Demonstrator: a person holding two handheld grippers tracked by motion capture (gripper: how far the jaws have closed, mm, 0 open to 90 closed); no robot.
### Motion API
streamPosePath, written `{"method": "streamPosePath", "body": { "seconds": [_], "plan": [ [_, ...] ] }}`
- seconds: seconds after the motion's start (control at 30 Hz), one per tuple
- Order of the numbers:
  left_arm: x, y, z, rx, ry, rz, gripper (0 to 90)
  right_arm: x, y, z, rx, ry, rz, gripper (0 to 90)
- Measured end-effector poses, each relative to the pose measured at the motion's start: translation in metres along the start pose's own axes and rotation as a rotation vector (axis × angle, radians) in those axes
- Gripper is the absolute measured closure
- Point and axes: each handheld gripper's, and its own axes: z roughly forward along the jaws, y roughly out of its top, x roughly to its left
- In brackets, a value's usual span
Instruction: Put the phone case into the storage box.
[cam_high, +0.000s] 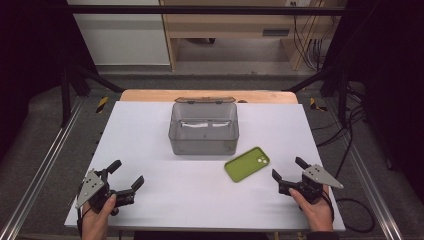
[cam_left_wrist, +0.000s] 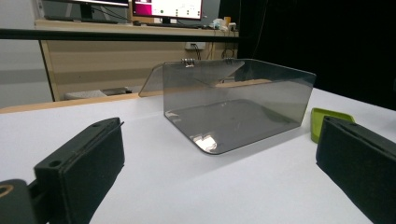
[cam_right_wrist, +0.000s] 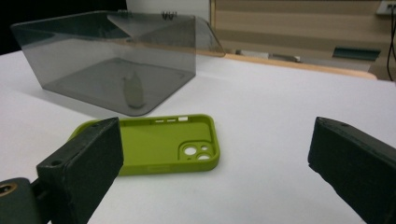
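Observation:
A smoky clear plastic box stands open at the table's middle back, its lid hinged back behind it; it also appears in the left gripper view and the right gripper view. A lime-green phone case lies hollow side up just right of the box's front corner, close ahead in the right gripper view, with only its edge peeking out in the left gripper view. My left gripper rests open at the front left. My right gripper is open at the front right, near the case.
The white tabletop has a wooden strip at its far edge. Metal rails flank the table, cables trail on the right floor, and wooden furniture stands beyond.

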Motion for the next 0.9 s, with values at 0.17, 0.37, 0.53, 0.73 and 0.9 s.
{"method": "streamPosePath", "body": {
  "seconds": [0.17, 0.37, 0.53, 0.73, 0.9],
  "plan": [
    [-0.004, 0.0, 0.004, 0.012, -0.009, 0.0, 0.8, 0.005, 0.0, 0.0, 0.009, 0.01, -0.013, 4.7],
    [-0.009, -0.001, 0.007, 0.038, -0.007, 0.021, 0.8, 0.009, 0.0, 0.003, 0.05, 0.018, -0.008, 5.7],
    [-0.009, -0.001, 0.005, 0.035, -0.013, 0.027, 0.8, 0.013, 0.001, 0.006, 0.087, 0.011, -0.005, 8.5],
    [-0.008, -0.001, 0.006, 0.038, 0.0, 0.013, 0.9, 0.024, 0.006, 0.009, 0.106, 0.018, -0.025, 18.5],
    [-0.008, -0.002, 0.005, 0.051, 0.007, 0.019, 1.0, 0.036, 0.014, 0.016, 0.156, 0.024, -0.034, 35.5]
  ]
}}
